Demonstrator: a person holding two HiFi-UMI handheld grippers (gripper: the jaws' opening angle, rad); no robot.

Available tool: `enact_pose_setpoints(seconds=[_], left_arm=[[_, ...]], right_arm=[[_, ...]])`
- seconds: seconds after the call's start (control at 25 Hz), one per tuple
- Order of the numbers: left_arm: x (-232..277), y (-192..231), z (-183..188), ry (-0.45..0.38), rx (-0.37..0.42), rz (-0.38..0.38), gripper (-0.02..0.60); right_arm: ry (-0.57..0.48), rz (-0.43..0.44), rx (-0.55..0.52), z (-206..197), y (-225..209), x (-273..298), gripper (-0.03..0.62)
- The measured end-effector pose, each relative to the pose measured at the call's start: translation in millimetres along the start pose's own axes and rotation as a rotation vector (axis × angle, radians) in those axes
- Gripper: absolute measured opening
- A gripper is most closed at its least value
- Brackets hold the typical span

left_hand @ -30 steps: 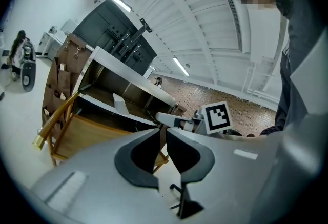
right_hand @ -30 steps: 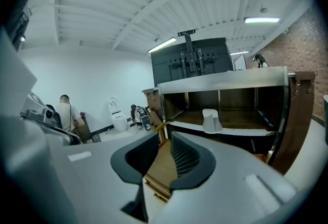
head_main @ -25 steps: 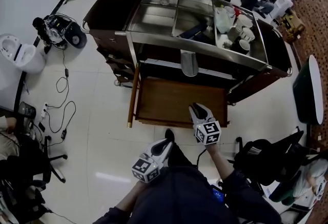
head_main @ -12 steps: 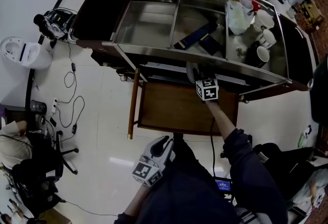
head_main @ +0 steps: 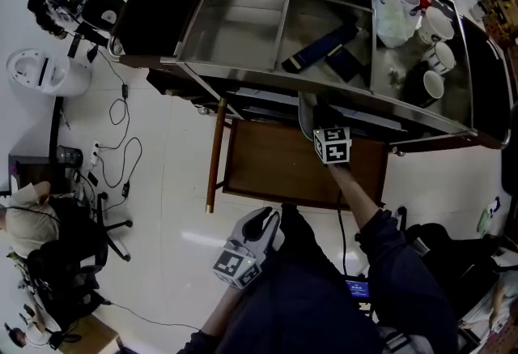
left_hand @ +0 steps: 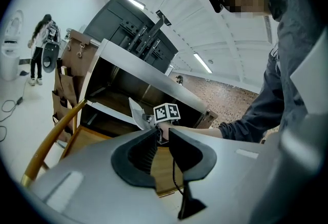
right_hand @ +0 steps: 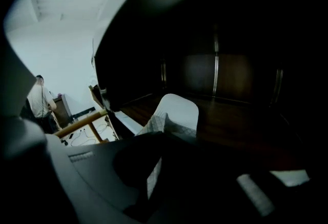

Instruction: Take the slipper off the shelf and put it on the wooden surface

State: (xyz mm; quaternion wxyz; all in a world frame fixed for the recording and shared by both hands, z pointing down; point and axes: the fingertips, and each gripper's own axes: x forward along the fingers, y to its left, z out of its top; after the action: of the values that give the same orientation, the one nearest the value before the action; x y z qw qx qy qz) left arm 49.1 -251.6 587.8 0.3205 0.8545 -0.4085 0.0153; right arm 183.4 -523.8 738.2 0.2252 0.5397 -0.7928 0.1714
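A pale grey slipper [head_main: 305, 111] lies on the dark shelf under the cart's steel top, its toe pointing away in the right gripper view [right_hand: 177, 110]. My right gripper [head_main: 321, 125] reaches into that shelf. Its jaws [right_hand: 156, 142] are closing, and the slipper's quilted upper is pinched between them. The pull-out wooden surface [head_main: 271, 162] lies just below the shelf and is bare. My left gripper [head_main: 265, 222] hangs back by the person's body, shut with nothing in it [left_hand: 164, 133]. From there it sees the right gripper's marker cube [left_hand: 167, 112] and the slipper [left_hand: 136, 113].
The cart's steel top [head_main: 243, 28] holds dark flat items [head_main: 320, 49], a plastic bag [head_main: 394, 16] and cups [head_main: 433, 53]. A brass rail [head_main: 214, 154] borders the wooden surface on the left. Cables [head_main: 113, 158] and a chair [head_main: 73, 247] stand on the floor to the left.
My right gripper went from the wooden surface's front edge forward into the shelf and closed on the slipper. The left gripper stayed by the body.
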Motion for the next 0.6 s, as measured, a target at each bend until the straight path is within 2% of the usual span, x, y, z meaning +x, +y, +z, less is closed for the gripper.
enact_pose_setpoints(seconds=[0.2, 0.32, 0.48, 0.6], left_arm=[[-7.3, -12.7, -11.6, 0.008, 0.001, -0.040, 0.078], [-25.9, -20.5, -18.7, 0.016, 0.010, -0.057, 0.078], [-64.9, -23.8, -30.4, 0.015, 0.026, -0.065, 0.078], [-98.4, -14.1, -37.9, 0.004, 0.025, -0.041, 0.078]], right_arm=[[-0.047, 0.059, 0.092, -53.1, 73.8, -83.2, 0.009], [0.000, 0.051, 0.128, -106.9, 117.0, -112.5, 0.009], [0.113, 0.026, 0.178, -170.0, 145.2, -102.8, 0.014], [0.214, -0.004, 0.161, -192.0, 155.9, -76.4, 0.049]])
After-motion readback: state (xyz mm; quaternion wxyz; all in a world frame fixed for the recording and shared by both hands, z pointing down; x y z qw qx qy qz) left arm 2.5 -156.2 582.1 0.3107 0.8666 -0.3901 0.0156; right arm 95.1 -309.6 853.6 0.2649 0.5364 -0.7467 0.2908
